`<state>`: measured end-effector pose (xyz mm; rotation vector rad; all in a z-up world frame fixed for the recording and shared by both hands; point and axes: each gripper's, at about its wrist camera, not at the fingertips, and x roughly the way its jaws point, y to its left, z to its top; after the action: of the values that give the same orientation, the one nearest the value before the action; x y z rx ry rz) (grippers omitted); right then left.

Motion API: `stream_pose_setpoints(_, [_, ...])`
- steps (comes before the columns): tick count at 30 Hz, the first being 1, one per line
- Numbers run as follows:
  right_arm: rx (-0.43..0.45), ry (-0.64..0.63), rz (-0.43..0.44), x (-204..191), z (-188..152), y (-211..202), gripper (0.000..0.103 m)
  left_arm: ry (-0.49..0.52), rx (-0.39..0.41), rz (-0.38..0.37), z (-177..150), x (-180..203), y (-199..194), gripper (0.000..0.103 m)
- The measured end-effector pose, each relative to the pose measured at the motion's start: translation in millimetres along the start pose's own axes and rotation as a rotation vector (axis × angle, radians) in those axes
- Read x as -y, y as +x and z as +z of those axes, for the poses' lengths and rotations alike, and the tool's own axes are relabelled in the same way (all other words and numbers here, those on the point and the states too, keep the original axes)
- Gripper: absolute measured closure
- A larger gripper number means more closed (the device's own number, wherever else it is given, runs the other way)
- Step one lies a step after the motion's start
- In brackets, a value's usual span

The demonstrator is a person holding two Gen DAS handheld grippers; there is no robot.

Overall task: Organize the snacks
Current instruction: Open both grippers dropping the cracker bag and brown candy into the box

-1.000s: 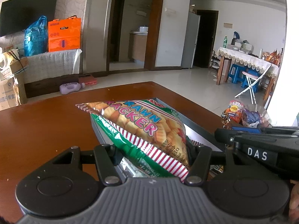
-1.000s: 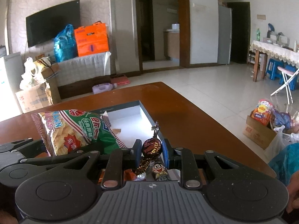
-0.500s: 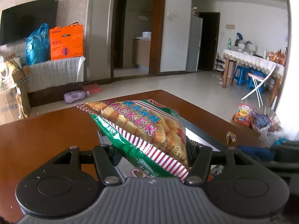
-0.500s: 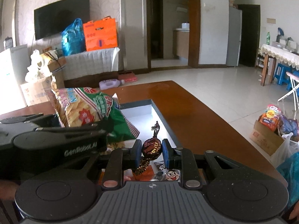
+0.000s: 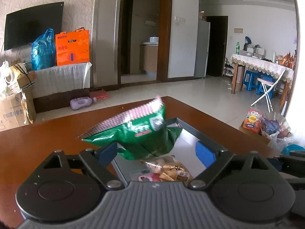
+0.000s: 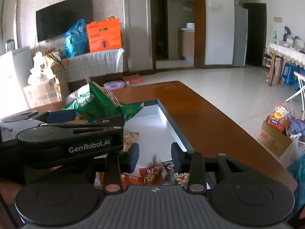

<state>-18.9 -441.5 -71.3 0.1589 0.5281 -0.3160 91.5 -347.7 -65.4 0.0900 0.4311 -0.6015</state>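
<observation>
Green foil fills my left wrist view: the prawn cracker bag (image 5: 133,133), which half a second ago sat clamped face-up between my left gripper's (image 5: 158,152) pads, now shows its back. Those jaws are opening wide; the left pad seems still to brush the bag, the right one stands clear. I read that as a release into the grey box (image 5: 200,133) on the desk (image 5: 38,143), over the small wrapped snacks (image 5: 171,171). Its long axis runs across my view, crimped end tipped up and away.

From the right wrist, my right gripper (image 6: 154,156) is opening too. The brown foil candy (image 6: 155,167) it pinched a moment ago lies below the pads, free among the packets in the box, its twisted end pointing up and away. Both drops look done, so I judge both hands free for the next snacks.
</observation>
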Motion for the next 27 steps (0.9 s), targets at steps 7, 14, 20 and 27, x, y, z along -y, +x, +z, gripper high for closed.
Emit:
stream_pose_setpoints(7, [0.014, -0.007, -0.006, -2, -1, -3, 0.052, -0.006, 0.000, -0.006, 0, -4, -2, 0.009])
stream_pose_setpoints(14, [0.028, -0.017, -0.006, -5, 0, -4, 0.043, -0.008, -0.002, -0.008, 0, -4, -3, 0.009])
stream_pose_setpoints(20, [0.034, -0.018, -0.009, -5, -1, -6, 0.036, -0.004, -0.008, -0.008, -1, -2, -7, 0.005])
stream_pose_setpoints(27, [0.041, -0.007, 0.009, -8, -2, -17, 0.031, -0.005, -0.025, 0.015, 1, -9, -28, 0.006])
